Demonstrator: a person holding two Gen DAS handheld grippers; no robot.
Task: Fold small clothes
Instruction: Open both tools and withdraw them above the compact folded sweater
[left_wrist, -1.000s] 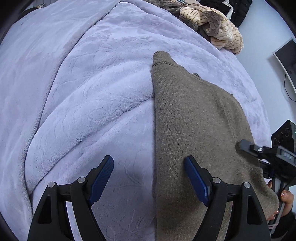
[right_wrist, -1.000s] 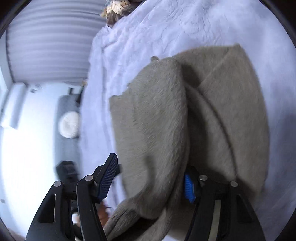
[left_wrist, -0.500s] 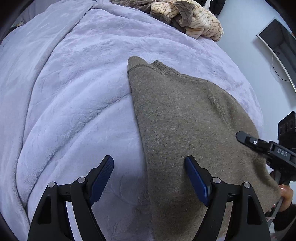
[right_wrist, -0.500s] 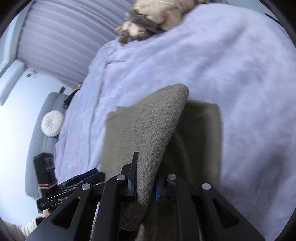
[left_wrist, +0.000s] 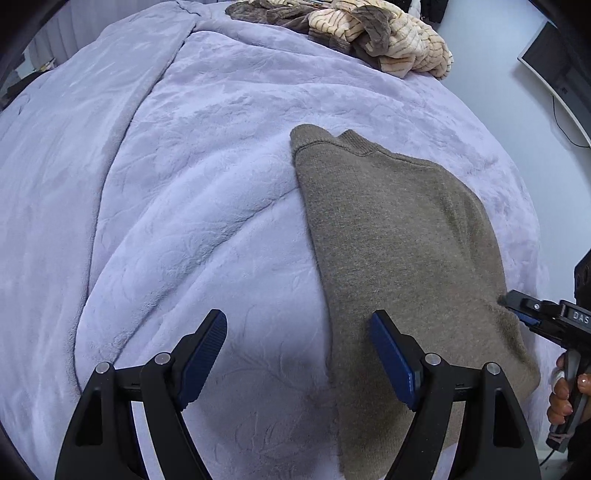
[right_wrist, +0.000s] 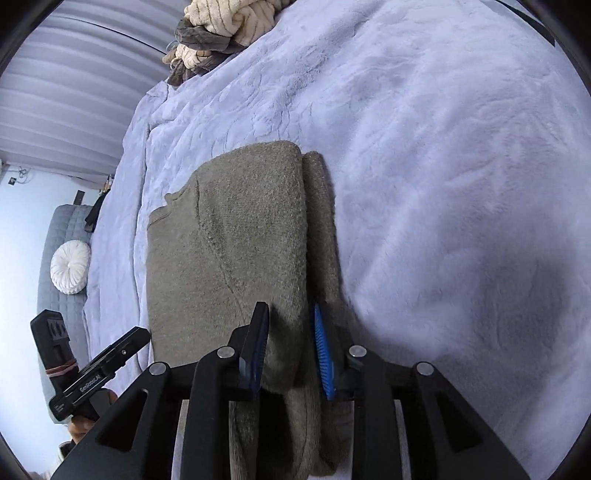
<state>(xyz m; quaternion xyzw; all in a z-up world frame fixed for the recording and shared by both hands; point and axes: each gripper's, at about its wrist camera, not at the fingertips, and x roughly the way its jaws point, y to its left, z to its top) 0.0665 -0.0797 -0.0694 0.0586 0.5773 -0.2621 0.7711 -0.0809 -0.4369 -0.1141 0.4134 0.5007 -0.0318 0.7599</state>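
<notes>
Lying folded on the lilac plush blanket (left_wrist: 207, 206), the soft, floppy taupe knitted sweater (left_wrist: 391, 236) wants gripping at its doubled edge, where the right gripper (right_wrist: 290, 349) stands narrowly parted around it while the left gripper (left_wrist: 299, 354) gapes wide, holding nothing.

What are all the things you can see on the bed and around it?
sweater: one, brown-grey knit, lying folded on the blanket, near the bed's edge
blanket: one, pale lilac plush, covering the whole bed
clothes pile: one heap, cream striped and dark grey, at the far end of the bed
round cushion: one, white, on a grey quilted seat beside the bed
monitor: one, dark, on the wall by the bed
left hand-held gripper: one, black with blue pads, open, straddling the sweater's left edge
right hand-held gripper: one, black with blue pads, partly open around the sweater's folded edge
right hand: one, holding the gripper's handle
</notes>
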